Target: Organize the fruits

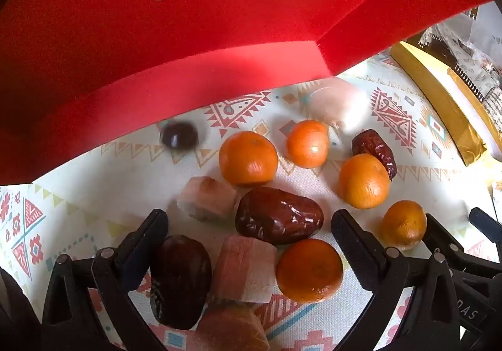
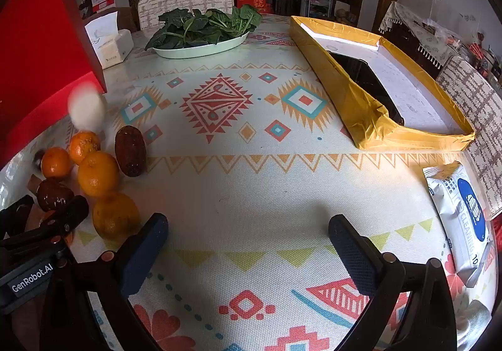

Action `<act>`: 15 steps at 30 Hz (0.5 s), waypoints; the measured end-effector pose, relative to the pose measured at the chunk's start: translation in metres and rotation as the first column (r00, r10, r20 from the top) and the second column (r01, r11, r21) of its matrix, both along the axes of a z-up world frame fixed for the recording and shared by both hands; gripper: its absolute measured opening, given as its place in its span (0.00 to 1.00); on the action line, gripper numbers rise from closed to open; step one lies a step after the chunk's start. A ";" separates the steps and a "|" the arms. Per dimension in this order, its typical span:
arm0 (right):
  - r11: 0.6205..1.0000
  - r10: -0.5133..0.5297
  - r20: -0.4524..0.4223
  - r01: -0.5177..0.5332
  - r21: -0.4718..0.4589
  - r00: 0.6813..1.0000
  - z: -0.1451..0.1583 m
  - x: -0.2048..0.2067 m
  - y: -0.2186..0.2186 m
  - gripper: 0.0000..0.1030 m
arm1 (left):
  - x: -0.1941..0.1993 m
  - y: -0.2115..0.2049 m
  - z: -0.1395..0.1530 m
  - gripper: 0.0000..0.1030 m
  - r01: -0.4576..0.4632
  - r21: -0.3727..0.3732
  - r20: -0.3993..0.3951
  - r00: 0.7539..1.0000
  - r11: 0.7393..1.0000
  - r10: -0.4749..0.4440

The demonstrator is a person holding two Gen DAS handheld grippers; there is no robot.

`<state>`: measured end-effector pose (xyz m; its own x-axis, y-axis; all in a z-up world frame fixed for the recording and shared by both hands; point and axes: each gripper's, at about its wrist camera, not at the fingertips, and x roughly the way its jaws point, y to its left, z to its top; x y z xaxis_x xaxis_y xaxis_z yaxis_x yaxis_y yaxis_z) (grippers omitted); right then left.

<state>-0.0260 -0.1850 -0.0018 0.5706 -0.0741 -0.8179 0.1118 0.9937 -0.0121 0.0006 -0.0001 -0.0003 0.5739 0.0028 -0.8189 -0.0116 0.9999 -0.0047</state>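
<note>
In the left wrist view, the left tool [image 1: 249, 227] is seen with its jaws spread wide and nothing gripped, held low over a cluster of fruit on the patterned desk [image 1: 408, 119]. Five oranges [image 1: 248, 158] can be counted, along with three wrinkled red dates [image 1: 278, 215], a darker smooth date [image 1: 180, 280] beside the left finger, and three pinkish cut chunks [image 1: 244, 269]. A small dark round fruit [image 1: 178, 135], blurred, lies just below a large red box [image 1: 188, 21] that fills the upper frame. A pale blurred object [image 1: 337, 103] is seen near the box corner; what it is cannot be told.

In the right wrist view, the right tool [image 2: 248, 236] is likewise spread open and empty, over bare cloth. The fruit is gathered at the left edge, where four oranges [image 2: 98, 173] and two dates [image 2: 130, 151] are clearly made out. Farther off, one plate of greens [image 2: 200, 51], one tissue box [image 2: 109, 43], one yellow tray [image 2: 370, 112] and one wipes packet [image 2: 461, 213] are seen.
</note>
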 end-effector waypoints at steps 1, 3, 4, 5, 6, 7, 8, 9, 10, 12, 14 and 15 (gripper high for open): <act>1.000 0.000 -0.001 0.000 0.002 1.000 0.000 0.000 0.000 1.00 | -0.001 0.000 0.000 1.00 0.000 -0.002 0.015 1.000 1.000 0.000; 1.000 0.000 0.000 0.000 0.000 1.000 0.000 0.000 0.000 1.00 | -0.001 0.000 0.000 1.00 0.000 -0.003 0.012 1.000 1.000 0.000; 1.000 0.000 -0.001 0.000 0.000 1.000 0.000 0.000 0.000 1.00 | -0.001 0.000 0.000 1.00 0.000 -0.003 0.012 1.000 1.000 0.000; 1.000 0.000 -0.001 0.000 0.000 1.000 0.000 0.000 0.000 1.00 | -0.001 0.000 0.001 1.00 0.000 -0.003 0.012 1.000 1.000 0.000; 1.000 0.000 -0.001 0.000 0.000 1.000 0.000 0.000 0.000 1.00 | -0.001 0.000 0.001 1.00 0.000 -0.003 0.012 1.000 1.000 0.000; 1.000 0.000 -0.001 0.000 0.000 1.000 0.000 0.000 0.000 1.00 | -0.001 0.000 0.001 1.00 0.000 -0.003 0.012 1.000 1.000 0.000; 1.000 0.000 -0.001 0.000 0.000 1.000 0.000 0.000 0.000 1.00 | -0.001 0.000 0.001 1.00 0.000 -0.003 0.011 1.000 1.000 0.000; 1.000 0.000 0.000 0.000 0.000 1.000 0.000 0.000 0.000 1.00 | -0.001 0.000 0.001 1.00 0.000 -0.003 0.012 1.000 1.000 0.000; 1.000 0.000 0.000 0.000 0.000 1.000 0.000 0.000 0.000 1.00 | -0.001 0.000 0.001 1.00 0.000 -0.003 0.012 1.000 1.000 0.000; 1.000 0.000 0.000 0.000 0.000 1.000 0.000 0.000 0.000 1.00 | -0.001 0.000 0.001 1.00 0.000 -0.003 0.012 1.000 1.000 0.000; 1.000 0.000 0.000 0.000 0.000 1.000 0.000 0.000 0.000 1.00 | -0.001 0.000 0.001 1.00 0.000 -0.003 0.012 1.000 1.000 0.000; 1.000 0.000 0.000 0.000 0.000 1.000 0.000 0.000 0.000 1.00 | -0.001 0.000 0.001 1.00 0.000 -0.003 0.012 1.000 1.000 0.000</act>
<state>-0.0262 -0.1846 -0.0017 0.5703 -0.0743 -0.8181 0.1118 0.9937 -0.0123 -0.0001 0.0000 0.0003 0.5836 0.0002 -0.8120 -0.0113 0.9999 -0.0080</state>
